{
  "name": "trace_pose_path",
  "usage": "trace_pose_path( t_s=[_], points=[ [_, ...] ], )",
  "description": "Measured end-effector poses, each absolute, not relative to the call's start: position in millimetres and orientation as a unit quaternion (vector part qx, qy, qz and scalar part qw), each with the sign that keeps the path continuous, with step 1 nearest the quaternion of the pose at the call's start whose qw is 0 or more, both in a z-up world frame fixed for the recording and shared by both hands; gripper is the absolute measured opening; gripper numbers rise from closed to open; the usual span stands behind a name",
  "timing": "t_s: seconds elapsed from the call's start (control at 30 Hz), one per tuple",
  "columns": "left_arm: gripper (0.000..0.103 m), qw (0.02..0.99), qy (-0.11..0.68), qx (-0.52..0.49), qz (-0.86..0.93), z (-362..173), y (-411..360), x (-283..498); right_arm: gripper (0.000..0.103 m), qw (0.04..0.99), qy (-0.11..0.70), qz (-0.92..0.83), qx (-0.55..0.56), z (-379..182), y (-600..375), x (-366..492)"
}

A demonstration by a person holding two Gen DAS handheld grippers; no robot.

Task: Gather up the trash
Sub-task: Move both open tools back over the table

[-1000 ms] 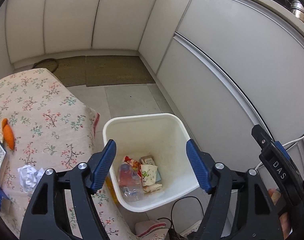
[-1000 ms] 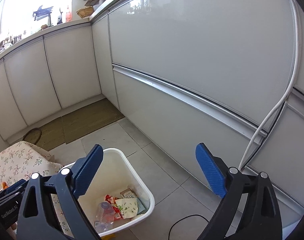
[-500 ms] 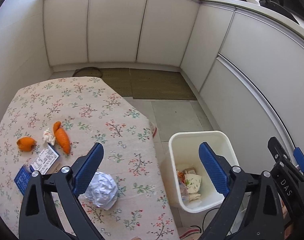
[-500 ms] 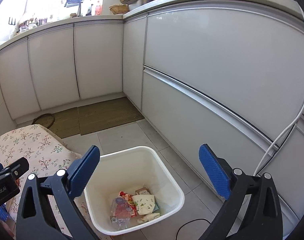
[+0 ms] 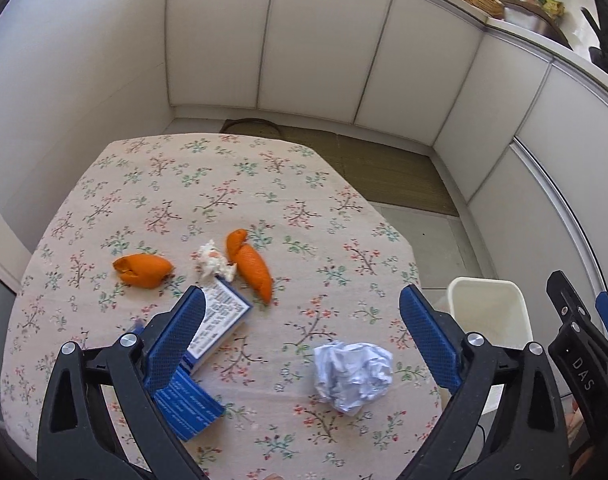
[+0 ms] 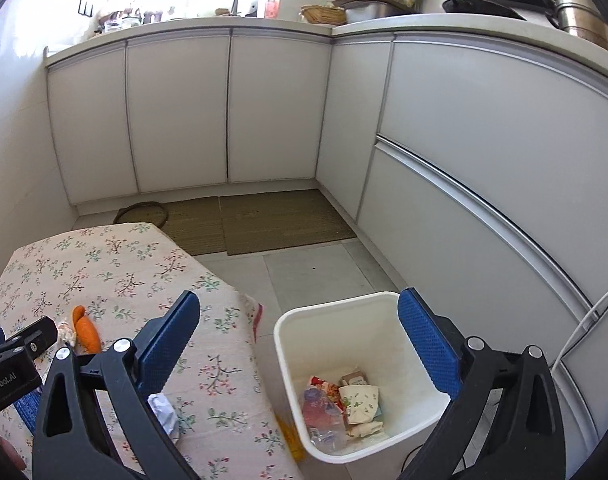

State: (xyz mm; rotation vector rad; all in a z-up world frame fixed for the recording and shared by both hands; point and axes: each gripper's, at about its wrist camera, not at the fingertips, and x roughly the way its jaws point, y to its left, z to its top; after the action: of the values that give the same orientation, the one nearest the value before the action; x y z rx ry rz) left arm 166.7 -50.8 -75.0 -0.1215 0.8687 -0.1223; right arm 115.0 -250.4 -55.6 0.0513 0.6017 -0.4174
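Observation:
My left gripper (image 5: pixel 300 332) is open and empty above the floral table (image 5: pixel 176 184). Below it lie a crumpled paper ball (image 5: pixel 351 374), a blue and white box (image 5: pixel 208 344), two orange peels (image 5: pixel 252 266) (image 5: pixel 144 270) and a white scrap (image 5: pixel 212 264). My right gripper (image 6: pixel 300 332) is open and empty, hanging over the table's right edge and the white bin (image 6: pixel 300 364). The bin holds a paper cup (image 6: pixel 359 400), a plastic bottle (image 6: pixel 317 404) and wrappers. The bin also shows in the left wrist view (image 5: pixel 487 312).
White cabinets (image 6: pixel 272 108) line the back and right walls. Woven mats (image 6: pixel 280 220) lie on the tiled floor (image 6: pixel 319 276) beyond the bin. A white cable (image 6: pixel 595 312) hangs at the right. The counter (image 6: pixel 240 24) carries pots and kitchenware.
Both grippers swung left, away from the bin. The left one went from over the bin to over the table. The right one now sees the table edge and bin. Both stayed open.

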Motion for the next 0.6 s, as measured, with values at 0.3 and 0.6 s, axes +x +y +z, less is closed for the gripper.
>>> trace_pose_path(
  t_s=[0.3,0.6],
  points=[
    [0.094,0.902,0.426,-0.076,-0.006,-73.5,17.1,170.0,0.096,0.937,0.313,-0.151,0.029,-60.2,-184.0,146.7],
    [0.094,0.886,0.440,-0.139,0.050,-74.7,108.8,170.8,0.096,0.912,0.395,-0.103,0.023,-104.5,-122.2,210.0]
  ],
)
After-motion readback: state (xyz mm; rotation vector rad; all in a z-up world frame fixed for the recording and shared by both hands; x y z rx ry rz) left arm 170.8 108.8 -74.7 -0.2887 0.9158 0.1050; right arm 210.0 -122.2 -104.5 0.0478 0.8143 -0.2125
